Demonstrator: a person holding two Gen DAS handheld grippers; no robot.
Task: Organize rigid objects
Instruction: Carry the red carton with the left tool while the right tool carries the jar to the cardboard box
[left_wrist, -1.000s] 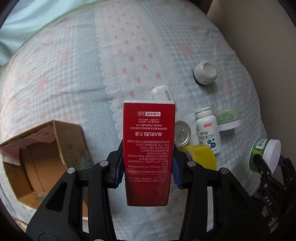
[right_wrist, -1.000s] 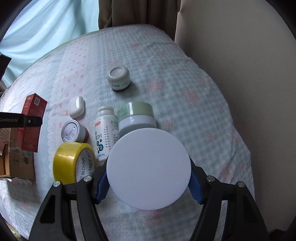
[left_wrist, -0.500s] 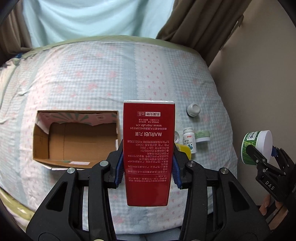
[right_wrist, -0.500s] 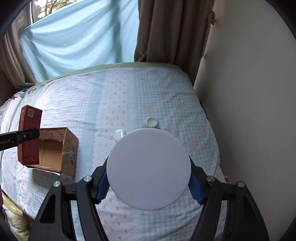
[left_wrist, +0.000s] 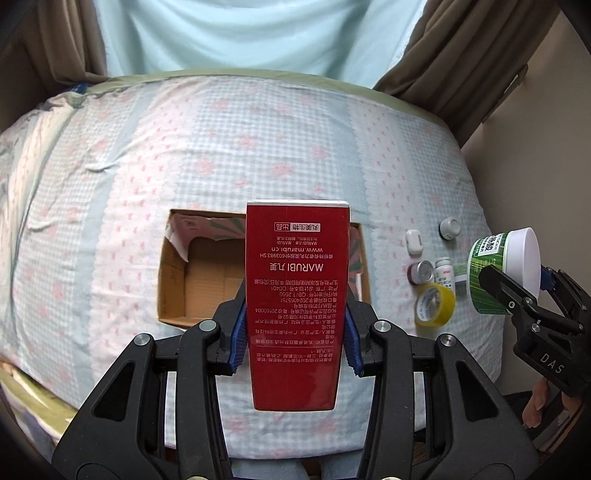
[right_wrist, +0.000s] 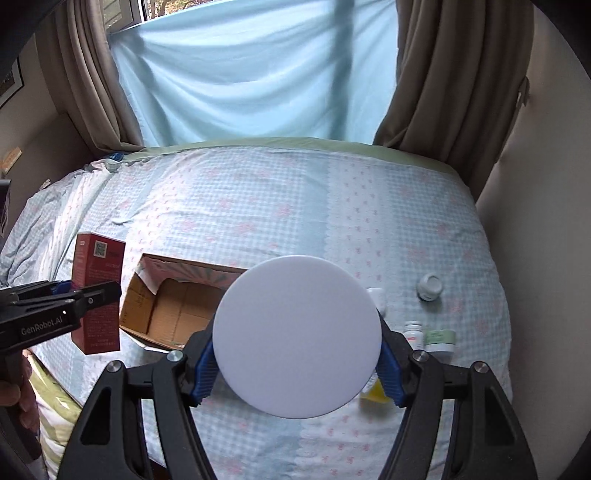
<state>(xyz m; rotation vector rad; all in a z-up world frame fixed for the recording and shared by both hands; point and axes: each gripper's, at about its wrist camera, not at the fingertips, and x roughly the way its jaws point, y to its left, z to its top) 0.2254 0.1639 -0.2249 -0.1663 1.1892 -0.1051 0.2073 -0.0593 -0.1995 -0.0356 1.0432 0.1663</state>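
My left gripper is shut on a tall red MARUBI box and holds it high above the bed, over the near side of an open cardboard box. My right gripper is shut on a green-labelled jar with a white lid, held above the bed right of the cardboard box. The jar also shows in the left wrist view; the red box shows in the right wrist view.
On the bed's right part lie a yellow tape roll, a small tin, a white pill bottle, a white case and a small white jar. A wall bounds the right; curtains hang behind.
Both grippers have risen and pulled back from the bed with their loads. The cardboard box now lies under and behind the red box; the loose items look far smaller.
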